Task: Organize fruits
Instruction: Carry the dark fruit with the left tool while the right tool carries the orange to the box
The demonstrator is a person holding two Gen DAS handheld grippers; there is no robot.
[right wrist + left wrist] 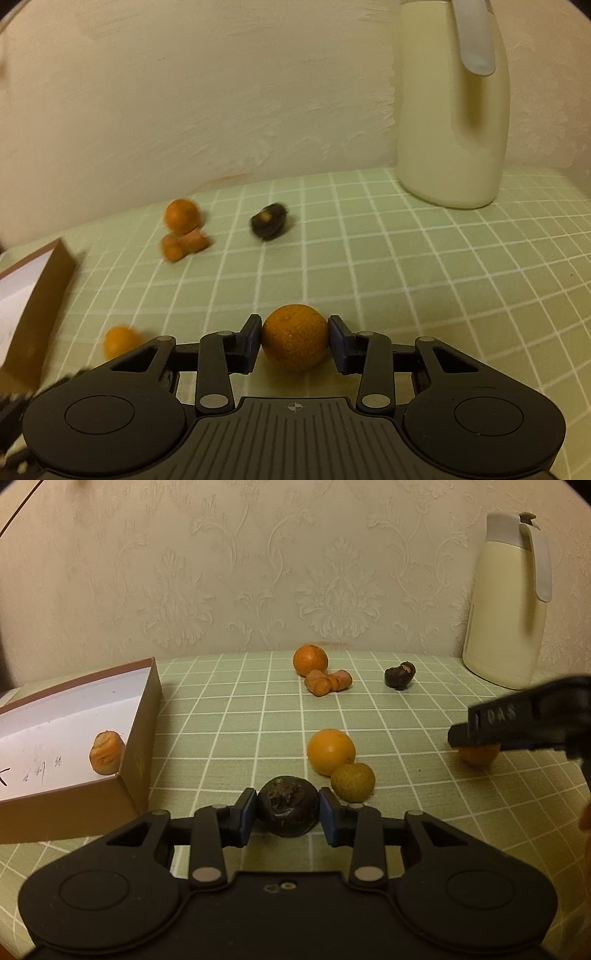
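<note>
Black-framed left gripper (287, 810): jaws closed to fruit width, blue pads touching both sides of a dark mangosteen (288, 808) that sits on the bench (236, 731). Right gripper (294, 338): jaws likewise narrowed onto a mandarin (294, 336), pads at its flanks, fruit low over the green checked cloth; whether it has left the surface cannot be told.

Just beyond the mangosteen lie an orange (331, 751) and a greenish fruit (352, 781), touching. Far centre: another orange (310, 660) against two orange pieces (327, 681), with a second dark fruit (399, 674) to their right. The brown box (142, 716) stands at left, one orange piece (106, 752) inside. A cream jug (506, 602) stands far right.

Step in hand, as judged: grasping. Next move calls for lifting each fruit clear and carrying it left over the box wall before release.
</note>
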